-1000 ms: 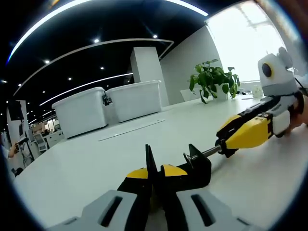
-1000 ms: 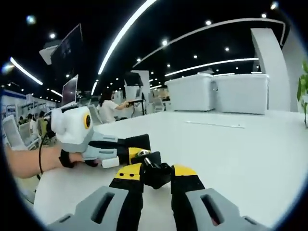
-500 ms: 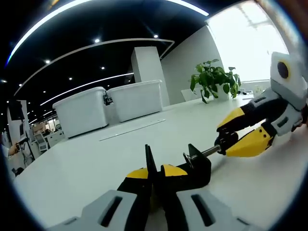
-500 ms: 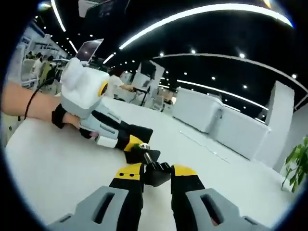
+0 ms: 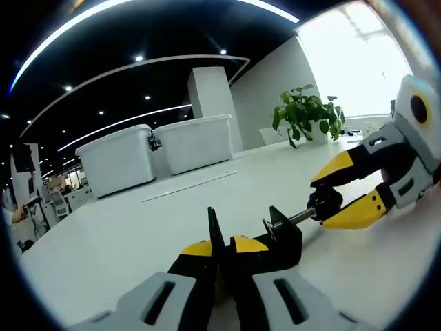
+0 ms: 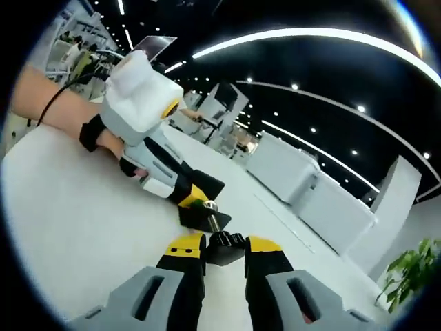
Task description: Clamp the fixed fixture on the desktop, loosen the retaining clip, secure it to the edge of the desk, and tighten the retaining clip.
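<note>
Your left gripper [image 5: 222, 249] clenched on black clamp [image 5: 279, 238] resting on desk [image 5: 124, 241]. Your right gripper [image 6: 226, 247] pinches clamp's screw knob [image 6: 224, 241]; threaded screw exposed.

Desk [image 5: 124, 234]: smooth white laminate look, semi-matt, faint sheen toward 1 o'clock in left gripper view.
Fixture [image 5: 272, 238]: black body, matt, cast or painted metal by look; material not certain.
Screw rod [image 5: 298, 217]: bare metal, bright, glossy.
Knob [image 6: 224, 243] on the rod end: black, matt, plastic look.
Left tongs [image 5: 220, 252]: yellow and black tips, hard plastic, satin; grey plastic arms below, smooth, matt.
Right tongs [image 6: 224, 245]: same yellow, black and grey plastics.
Storage bins [image 5: 155, 155] at 11 o'clock: white translucent plastic, smooth.
Plant [image 5: 303, 114] at 1 o'clock: green leaves, slightly glossy.
</note>
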A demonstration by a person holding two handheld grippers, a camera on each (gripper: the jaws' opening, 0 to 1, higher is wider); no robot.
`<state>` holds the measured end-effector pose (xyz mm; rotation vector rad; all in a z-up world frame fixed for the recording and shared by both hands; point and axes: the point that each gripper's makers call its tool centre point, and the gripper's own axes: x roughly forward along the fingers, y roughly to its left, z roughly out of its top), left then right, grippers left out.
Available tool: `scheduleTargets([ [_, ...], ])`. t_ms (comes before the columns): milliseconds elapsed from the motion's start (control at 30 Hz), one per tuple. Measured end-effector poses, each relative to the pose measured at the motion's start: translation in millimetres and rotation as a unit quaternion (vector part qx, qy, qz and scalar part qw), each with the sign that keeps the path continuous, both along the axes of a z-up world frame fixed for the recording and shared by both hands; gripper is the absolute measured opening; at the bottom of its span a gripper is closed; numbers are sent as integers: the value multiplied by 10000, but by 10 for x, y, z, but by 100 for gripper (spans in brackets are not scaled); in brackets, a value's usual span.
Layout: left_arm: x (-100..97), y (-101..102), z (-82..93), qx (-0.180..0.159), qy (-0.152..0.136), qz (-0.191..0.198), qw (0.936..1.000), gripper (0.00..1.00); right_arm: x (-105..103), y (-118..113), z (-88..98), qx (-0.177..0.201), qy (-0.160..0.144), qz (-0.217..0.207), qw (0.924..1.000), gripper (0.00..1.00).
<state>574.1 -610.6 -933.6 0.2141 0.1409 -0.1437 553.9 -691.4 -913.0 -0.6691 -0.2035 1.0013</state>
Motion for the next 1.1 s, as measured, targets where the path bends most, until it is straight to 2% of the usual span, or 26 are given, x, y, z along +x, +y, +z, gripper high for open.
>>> scheduleTargets([
  [133,1,1,-3,1,0,6,10000,8,-5,12,-5,-187,-303,20,9994,21],
  [533,7,11,9,2,0,13,10000,8,-47,11,-22,-560,-869,58,9946,21],
  [767,2,9,8,3,0,16,10000,8,-87,-11,-18,-655,-996,61,9929,21],
  [1100,13,12,14,6,0,18,10000,8,-88,-4,-19,-638,-1018,53,9927,23],
])
